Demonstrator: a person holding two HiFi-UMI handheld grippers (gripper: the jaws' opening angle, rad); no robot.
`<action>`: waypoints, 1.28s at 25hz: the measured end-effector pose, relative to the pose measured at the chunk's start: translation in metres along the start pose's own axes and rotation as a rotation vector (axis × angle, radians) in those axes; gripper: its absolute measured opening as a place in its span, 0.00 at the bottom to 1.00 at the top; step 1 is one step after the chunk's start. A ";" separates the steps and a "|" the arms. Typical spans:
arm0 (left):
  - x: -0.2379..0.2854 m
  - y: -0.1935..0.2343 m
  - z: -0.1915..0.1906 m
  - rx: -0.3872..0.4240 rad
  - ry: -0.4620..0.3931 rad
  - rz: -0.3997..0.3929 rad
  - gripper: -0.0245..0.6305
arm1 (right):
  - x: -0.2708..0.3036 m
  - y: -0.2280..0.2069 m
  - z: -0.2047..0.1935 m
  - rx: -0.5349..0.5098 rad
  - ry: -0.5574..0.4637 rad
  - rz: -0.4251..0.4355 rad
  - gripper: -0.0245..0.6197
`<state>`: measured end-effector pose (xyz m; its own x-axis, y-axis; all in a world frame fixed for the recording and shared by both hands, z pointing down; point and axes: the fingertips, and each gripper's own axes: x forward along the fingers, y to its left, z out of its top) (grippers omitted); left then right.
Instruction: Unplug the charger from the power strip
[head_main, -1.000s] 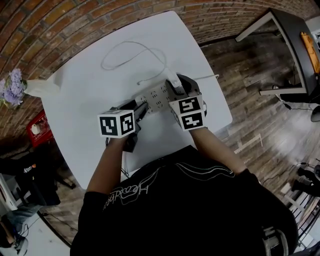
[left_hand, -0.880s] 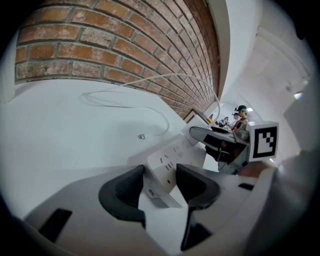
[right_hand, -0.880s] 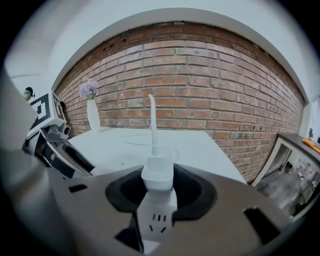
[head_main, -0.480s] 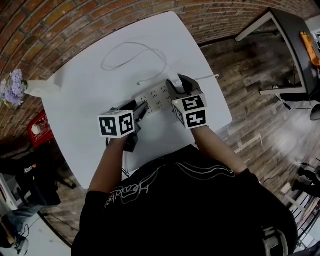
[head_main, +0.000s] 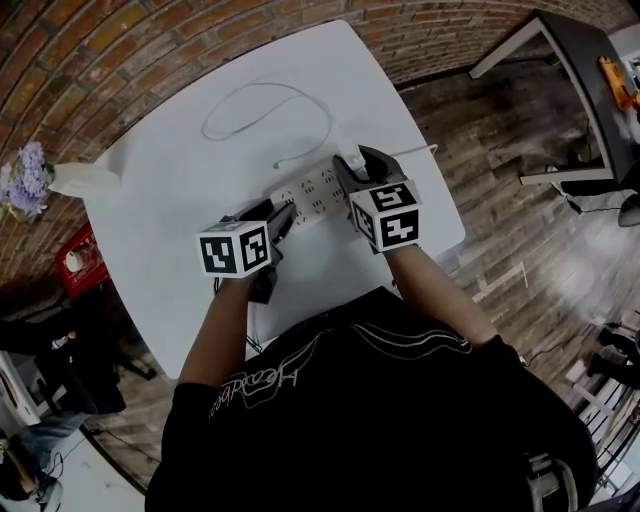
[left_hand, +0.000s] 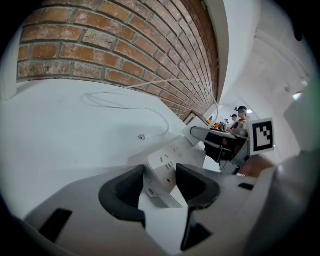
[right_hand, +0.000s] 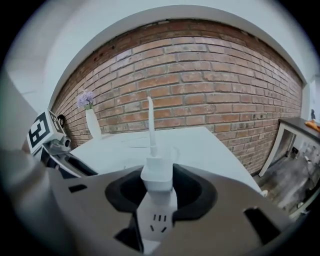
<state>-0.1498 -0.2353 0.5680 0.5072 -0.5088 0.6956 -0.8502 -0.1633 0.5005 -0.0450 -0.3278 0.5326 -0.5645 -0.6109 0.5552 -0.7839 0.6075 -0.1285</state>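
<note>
A white power strip (head_main: 308, 190) lies on the white table (head_main: 170, 190). A white charger (head_main: 350, 157) stands plugged in at the strip's right end, and its cable (head_main: 262, 92) loops across the table to a loose connector (head_main: 282, 165). My right gripper (head_main: 356, 168) is shut on the charger (right_hand: 157, 175), a pad against each side, with the strip (right_hand: 152, 222) right below it. My left gripper (head_main: 284, 213) is shut on the strip's near end (left_hand: 167, 167), its pads (left_hand: 125, 187) pressed to the long sides.
A vase of purple flowers (head_main: 30, 175) stands at the table's far left corner, by the brick wall. A red crate (head_main: 75, 255) sits on the floor left of the table, and a dark desk (head_main: 580, 60) stands to the right.
My right gripper has rolled a little, so its marker cube has tipped and shifted right. The charger still sits in the strip. The left gripper has not moved.
</note>
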 end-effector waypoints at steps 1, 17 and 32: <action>0.000 0.000 0.000 -0.004 0.001 0.000 0.35 | -0.001 0.001 0.000 -0.022 0.002 -0.011 0.22; 0.000 -0.001 0.001 0.009 0.007 0.017 0.35 | -0.005 0.006 0.003 -0.097 0.012 -0.022 0.22; 0.000 -0.002 0.001 0.015 0.009 0.023 0.34 | -0.008 0.003 0.002 -0.062 0.011 -0.012 0.23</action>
<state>-0.1486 -0.2356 0.5662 0.4890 -0.5053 0.7111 -0.8634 -0.1645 0.4769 -0.0437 -0.3219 0.5260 -0.5517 -0.6132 0.5653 -0.7730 0.6305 -0.0704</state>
